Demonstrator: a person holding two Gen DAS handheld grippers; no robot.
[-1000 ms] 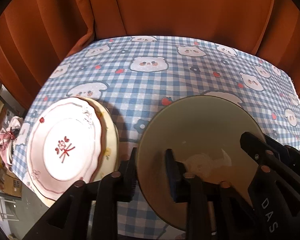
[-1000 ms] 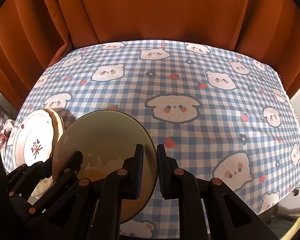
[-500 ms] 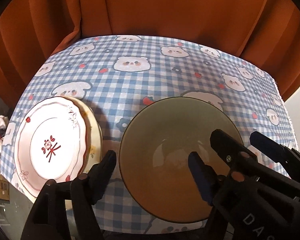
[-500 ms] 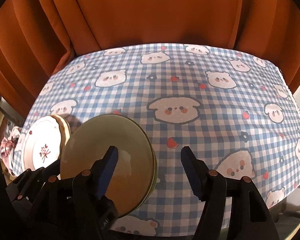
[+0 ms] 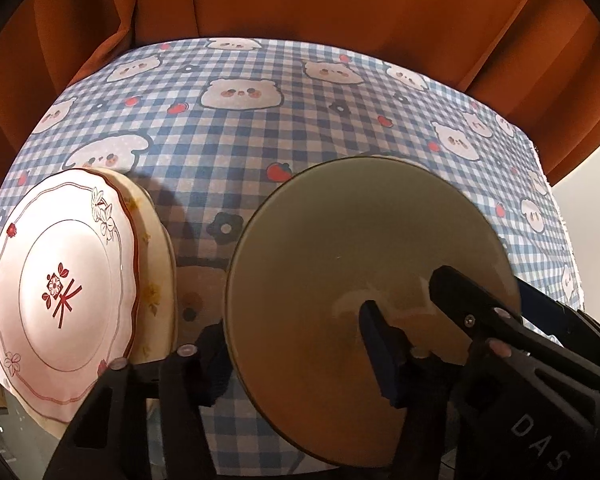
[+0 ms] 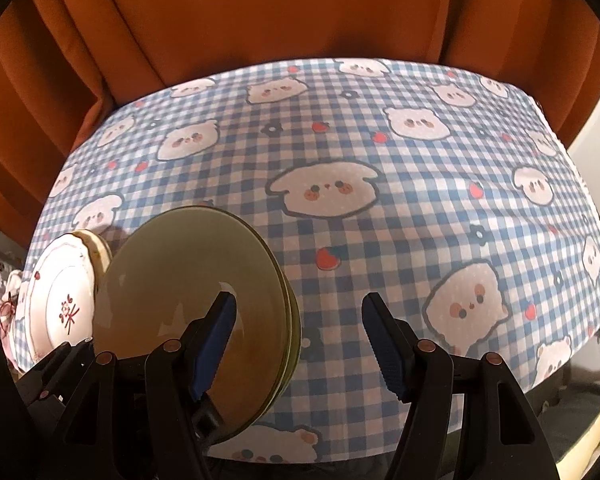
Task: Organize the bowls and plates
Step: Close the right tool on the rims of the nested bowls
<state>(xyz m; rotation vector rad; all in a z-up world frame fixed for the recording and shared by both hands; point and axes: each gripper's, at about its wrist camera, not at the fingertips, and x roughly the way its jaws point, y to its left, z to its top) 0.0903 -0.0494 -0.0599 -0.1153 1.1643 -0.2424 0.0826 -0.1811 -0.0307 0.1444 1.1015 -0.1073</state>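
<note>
My left gripper [image 5: 296, 352] stood spread, one finger outside the rim of the olive-green bowl [image 5: 364, 264] and the other, blue-padded, inside it; I could not tell whether either pad touched the rim. In the left wrist view that bowl filled the lower centre of the frame and hid the cloth beneath it. In the right wrist view it sat at lower left, and a second green edge showed under its rim on the right side, so it appeared nested on another bowl.

My right gripper [image 6: 300, 344] was also spread wide, holding nothing. Its left pad lay over the bowl's right edge in the picture; its right pad stood over bare tablecloth [image 6: 380, 152].

The pink-rimmed plate [image 5: 60, 288] lay at the left of the left wrist view, stacked on a cream plate [image 5: 156, 264] whose edge showed to its right. The stack sat near the bowl, apart from it, with a strip of cloth between.

The checked cloth was open across the upper and right parts of both frames. Its far edge met the orange curtain [image 6: 300, 12]; its right edge dropped off at the frame's right side.
</note>
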